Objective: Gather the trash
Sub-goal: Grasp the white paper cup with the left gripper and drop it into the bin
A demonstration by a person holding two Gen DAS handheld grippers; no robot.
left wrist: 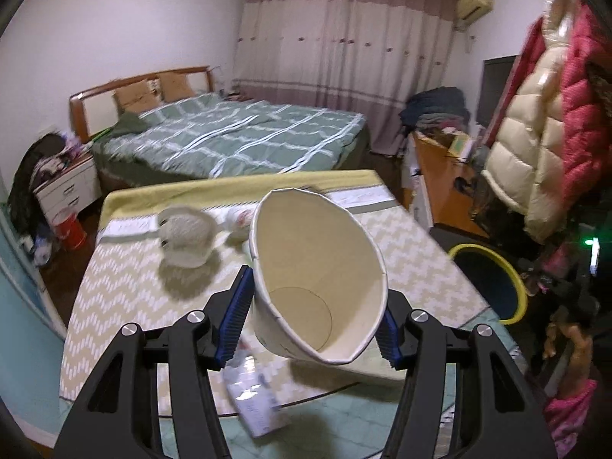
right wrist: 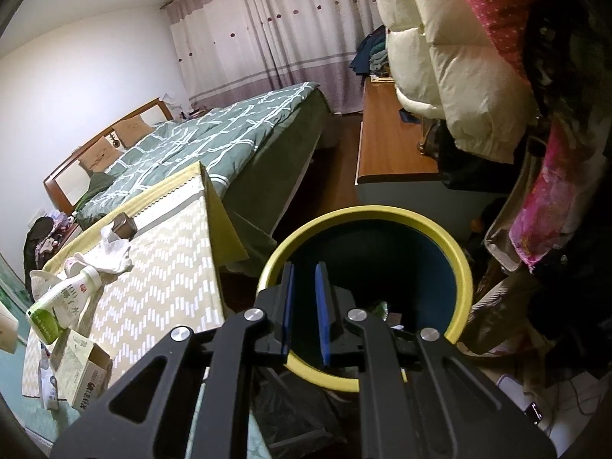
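My left gripper (left wrist: 313, 325) is shut on a squashed white paper cup (left wrist: 317, 279), held above the table with its mouth facing the camera. My right gripper (right wrist: 305, 302) is open a narrow gap and empty, held over the yellow-rimmed dark bin (right wrist: 457, 252); some trash lies at its bottom. The bin also shows in the left wrist view (left wrist: 493, 275), right of the table. On the table lie a white milk bottle (right wrist: 65, 294), crumpled tissue (right wrist: 113, 256), a small open carton (right wrist: 86, 375) and a blurred pale cap-like thing (left wrist: 187, 237).
The table (right wrist: 168, 267) has a zigzag cloth and a glass top. A bed (left wrist: 229, 134) stands behind it. A wooden desk (right wrist: 386, 141) and hanging coats (right wrist: 451, 61) are at the right. A small dark box (right wrist: 124, 225) sits near the table's far edge.
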